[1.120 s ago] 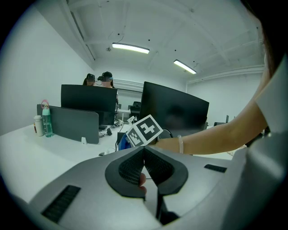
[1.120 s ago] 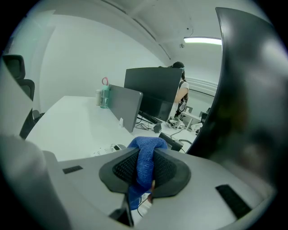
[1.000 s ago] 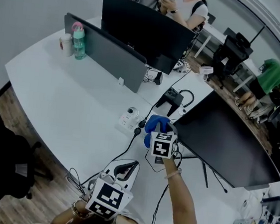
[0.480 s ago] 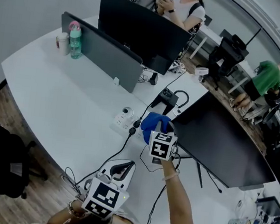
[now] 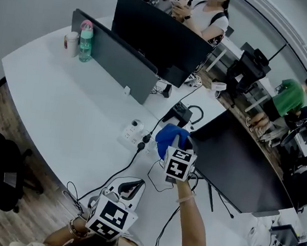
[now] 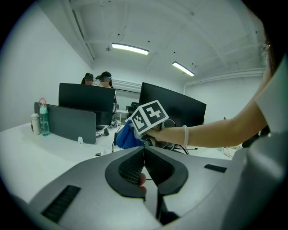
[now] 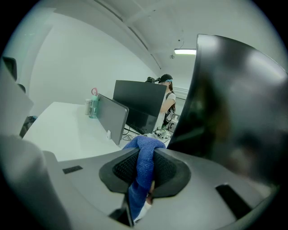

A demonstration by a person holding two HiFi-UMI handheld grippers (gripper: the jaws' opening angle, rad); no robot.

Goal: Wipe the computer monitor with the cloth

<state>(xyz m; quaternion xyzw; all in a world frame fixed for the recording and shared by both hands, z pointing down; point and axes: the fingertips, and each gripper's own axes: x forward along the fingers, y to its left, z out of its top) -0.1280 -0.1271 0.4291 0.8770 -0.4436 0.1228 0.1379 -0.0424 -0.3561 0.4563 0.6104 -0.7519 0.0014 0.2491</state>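
Note:
My right gripper (image 5: pixel 174 143) is shut on a blue cloth (image 5: pixel 170 135), held beside the left edge of the dark monitor (image 5: pixel 242 163) on the white desk (image 5: pixel 71 116). In the right gripper view the cloth (image 7: pixel 143 166) is pinched between the jaws, and the monitor's black screen (image 7: pixel 238 103) fills the right side, very close. My left gripper (image 5: pixel 129 187) hangs low near my body, shut with nothing between its jaws. From the left gripper view, the right gripper's marker cube (image 6: pixel 147 117) and the cloth (image 6: pixel 128 137) show ahead.
A grey desk divider (image 5: pixel 114 57) and a second monitor (image 5: pixel 160 35) stand at the back. A teal bottle (image 5: pixel 85 41) and a cup (image 5: pixel 71 43) sit far left. A power strip (image 5: pixel 132 132) and cables lie near the monitor's stand. People stand and sit beyond the desks.
The right gripper with the cloth has shifted slightly up and toward the monitor's left edge. The left gripper stays low and shut.

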